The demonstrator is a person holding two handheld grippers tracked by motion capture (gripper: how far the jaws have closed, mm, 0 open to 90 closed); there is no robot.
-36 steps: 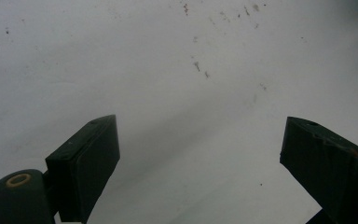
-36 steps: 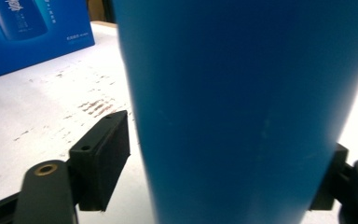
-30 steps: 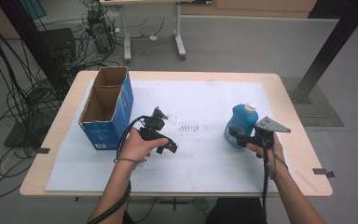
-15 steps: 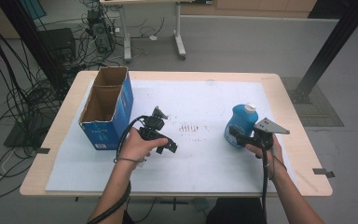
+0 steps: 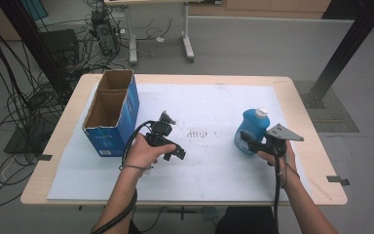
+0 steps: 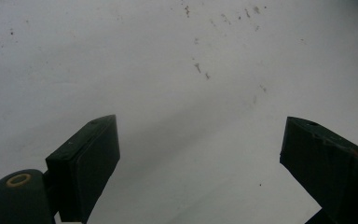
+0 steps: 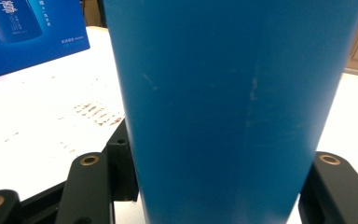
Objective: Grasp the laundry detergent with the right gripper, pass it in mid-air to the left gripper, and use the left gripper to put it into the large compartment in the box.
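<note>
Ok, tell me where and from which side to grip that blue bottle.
Grip the blue bottle around its broad lower body, from the person's side, level with the table. It stands upright with its white cap on top, and the right gripper already has a jaw on each flank there.

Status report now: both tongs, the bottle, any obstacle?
Right tongs shut on blue bottle, upright on the table. Left tongs open, holding nothing, over white mat. Cardboard box far left, nothing blocking.
</note>
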